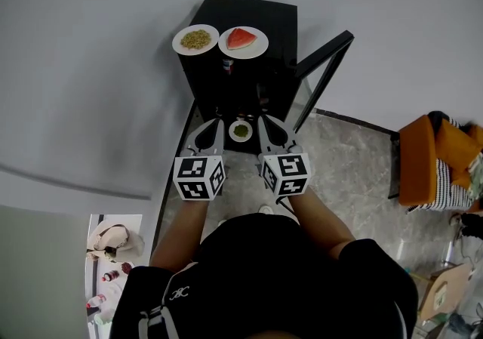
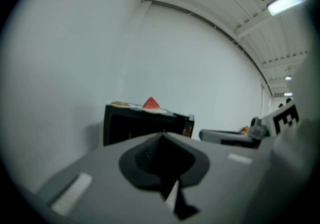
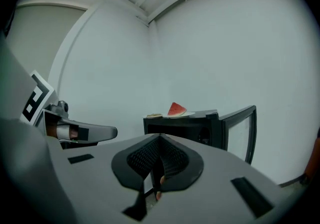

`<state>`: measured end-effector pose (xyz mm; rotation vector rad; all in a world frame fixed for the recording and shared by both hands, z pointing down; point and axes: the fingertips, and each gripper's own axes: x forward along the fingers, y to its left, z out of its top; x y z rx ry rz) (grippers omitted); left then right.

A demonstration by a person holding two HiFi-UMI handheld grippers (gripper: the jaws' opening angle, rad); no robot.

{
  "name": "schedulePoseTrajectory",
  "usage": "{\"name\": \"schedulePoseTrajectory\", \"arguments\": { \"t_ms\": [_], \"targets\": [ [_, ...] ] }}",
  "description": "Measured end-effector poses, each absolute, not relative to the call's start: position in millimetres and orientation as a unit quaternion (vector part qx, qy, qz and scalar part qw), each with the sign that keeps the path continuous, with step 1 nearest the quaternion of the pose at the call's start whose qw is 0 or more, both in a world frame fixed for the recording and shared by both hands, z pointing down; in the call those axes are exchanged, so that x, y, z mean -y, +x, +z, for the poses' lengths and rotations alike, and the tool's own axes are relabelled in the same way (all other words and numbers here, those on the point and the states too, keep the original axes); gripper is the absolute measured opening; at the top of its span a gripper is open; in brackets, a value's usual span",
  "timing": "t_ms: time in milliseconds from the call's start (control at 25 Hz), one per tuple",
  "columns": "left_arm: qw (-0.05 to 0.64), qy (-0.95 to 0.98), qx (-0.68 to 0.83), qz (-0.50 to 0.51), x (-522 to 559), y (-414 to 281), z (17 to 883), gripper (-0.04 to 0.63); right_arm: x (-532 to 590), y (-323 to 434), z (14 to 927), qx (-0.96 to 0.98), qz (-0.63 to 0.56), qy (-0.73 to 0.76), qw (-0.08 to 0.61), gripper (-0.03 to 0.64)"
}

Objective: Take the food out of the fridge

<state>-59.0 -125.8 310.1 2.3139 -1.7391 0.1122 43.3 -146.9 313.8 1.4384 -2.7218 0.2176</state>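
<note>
The left gripper (image 1: 207,126) has its jaws closed together with nothing between them, pointing at the black fridge (image 1: 253,11). On the fridge's top sit a plate of grains (image 1: 195,39) and, just right of it, a plate with a watermelon slice (image 1: 243,41). Low at the open front lies a small dish of green food (image 1: 240,131), between both grippers' tips. The right gripper (image 1: 266,124) is likewise closed and empty. The fridge door (image 1: 324,77) stands open at right.

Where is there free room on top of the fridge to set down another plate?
The fridge top is bare behind both plates, toward the wall, plus a narrow strip right of the watermelon plate. Its front edge is crowded: the grain plate and watermelon plate sit side by side.
</note>
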Motion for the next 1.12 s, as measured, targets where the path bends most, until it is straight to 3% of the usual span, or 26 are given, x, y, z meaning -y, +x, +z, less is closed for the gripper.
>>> {"name": "schedulePoseTrajectory", "arguments": {
  "t_ms": [760,1120],
  "targets": [
    [0.147,0.795,0.587,0.037,97.4,-69.8,343.8,0.0,131.3,28.3,386.6,0.877,0.197,0.434,0.065,0.0],
    [0.208,0.769,0.604,0.04,91.8,-112.2,405.4,0.0,128.4,-7.8,450.4,0.863,0.251,0.425,0.111,0.0]
  ]
}}
